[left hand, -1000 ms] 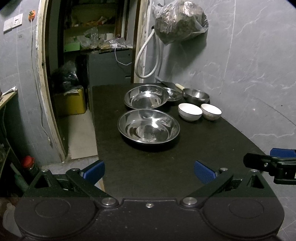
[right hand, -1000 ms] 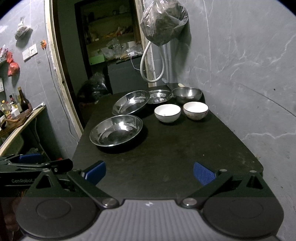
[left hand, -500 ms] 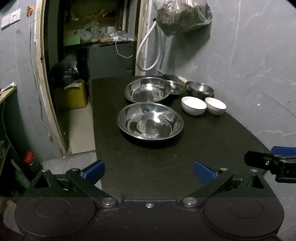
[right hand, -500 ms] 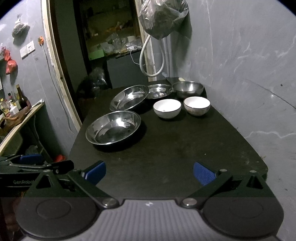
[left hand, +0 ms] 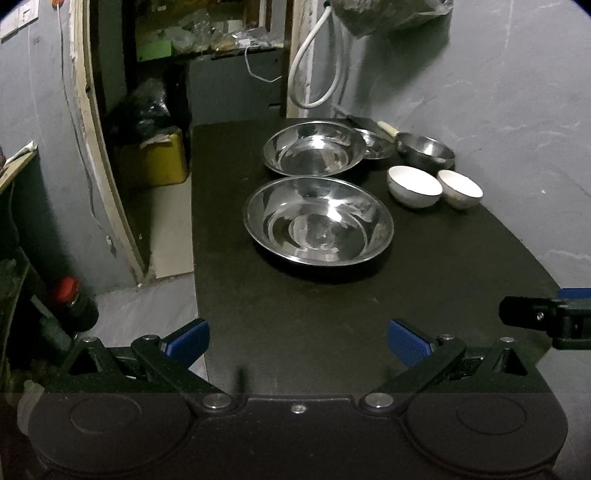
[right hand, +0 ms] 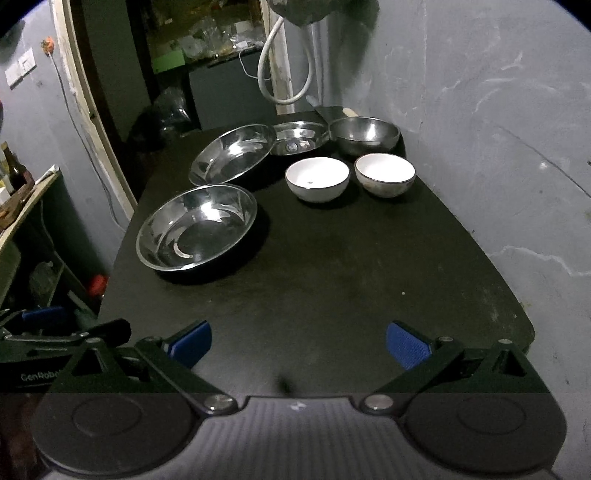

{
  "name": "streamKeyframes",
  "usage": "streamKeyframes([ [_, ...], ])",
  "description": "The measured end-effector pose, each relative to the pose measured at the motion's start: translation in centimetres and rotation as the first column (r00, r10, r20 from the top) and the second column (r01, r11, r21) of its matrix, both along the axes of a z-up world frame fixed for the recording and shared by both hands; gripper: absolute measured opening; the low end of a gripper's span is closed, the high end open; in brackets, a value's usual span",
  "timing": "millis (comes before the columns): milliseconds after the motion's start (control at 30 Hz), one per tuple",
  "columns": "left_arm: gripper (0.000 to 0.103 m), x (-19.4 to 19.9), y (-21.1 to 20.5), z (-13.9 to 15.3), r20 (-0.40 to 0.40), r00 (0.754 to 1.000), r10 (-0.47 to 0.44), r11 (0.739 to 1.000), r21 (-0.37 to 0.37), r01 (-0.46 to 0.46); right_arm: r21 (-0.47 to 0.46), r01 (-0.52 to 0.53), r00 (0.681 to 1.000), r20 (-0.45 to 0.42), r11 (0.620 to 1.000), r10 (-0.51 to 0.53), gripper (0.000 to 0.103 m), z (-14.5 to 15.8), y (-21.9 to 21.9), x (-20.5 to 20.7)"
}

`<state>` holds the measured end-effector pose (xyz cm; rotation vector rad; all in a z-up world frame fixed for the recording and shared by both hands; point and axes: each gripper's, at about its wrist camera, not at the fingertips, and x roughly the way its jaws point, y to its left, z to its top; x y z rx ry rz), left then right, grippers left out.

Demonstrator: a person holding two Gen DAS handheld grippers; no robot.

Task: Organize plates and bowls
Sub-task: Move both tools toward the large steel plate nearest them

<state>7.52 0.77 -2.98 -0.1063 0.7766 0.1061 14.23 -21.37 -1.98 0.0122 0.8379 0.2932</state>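
Note:
On the black table (left hand: 332, 302) (right hand: 332, 280) a large steel plate (left hand: 317, 221) (right hand: 197, 229) lies nearest me. Behind it a second large steel plate (left hand: 314, 153) (right hand: 232, 153) leans on a small steel dish (left hand: 376, 144) (right hand: 299, 142). A steel bowl (left hand: 426, 153) (right hand: 364, 138) stands at the back right. Two white bowls (left hand: 413, 184) (left hand: 460, 188) (right hand: 317, 179) (right hand: 384, 179) sit side by side in front of it. My left gripper (left hand: 297, 341) and my right gripper (right hand: 299, 345) hover open over the near table edge, holding nothing.
A grey wall (right hand: 498, 110) runs along the table's right side, with a white hose (left hand: 314, 74) and a hanging bag (left hand: 388, 14) at the back. Left of the table are a doorway, a yellow container (left hand: 155, 158) and a red-capped bottle (left hand: 72, 299).
Both grippers have moved forward toward the table; the dishes appear larger and lower in both views. Nothing on the table has shifted.

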Motion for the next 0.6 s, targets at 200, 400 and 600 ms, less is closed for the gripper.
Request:
streamKeyframes([
  [200, 0.102, 2.0, 0.1, 0.2, -0.01, 0.999, 0.043, 0.999, -0.005, -0.043, 0.008, -0.017, 1.0, -0.023, 1.0, 0.017, 0.103, -0.6, -0.2, 2.1],
  [400, 0.102, 5.1, -0.1, 0.3, -0.019, 0.996, 0.087, 0.996, 0.0, -0.087, 0.008, -0.058, 0.998, -0.036, 0.998, 0.058, 0.103, -1.1, -0.5, 5.5],
  [600, 0.102, 8.3, 0.3, 0.9, -0.024, 0.992, 0.121, 0.993, -0.007, -0.121, 0.029, -0.082, 0.996, -0.041, 0.996, 0.083, 0.103, -1.5, -0.8, 9.2],
])
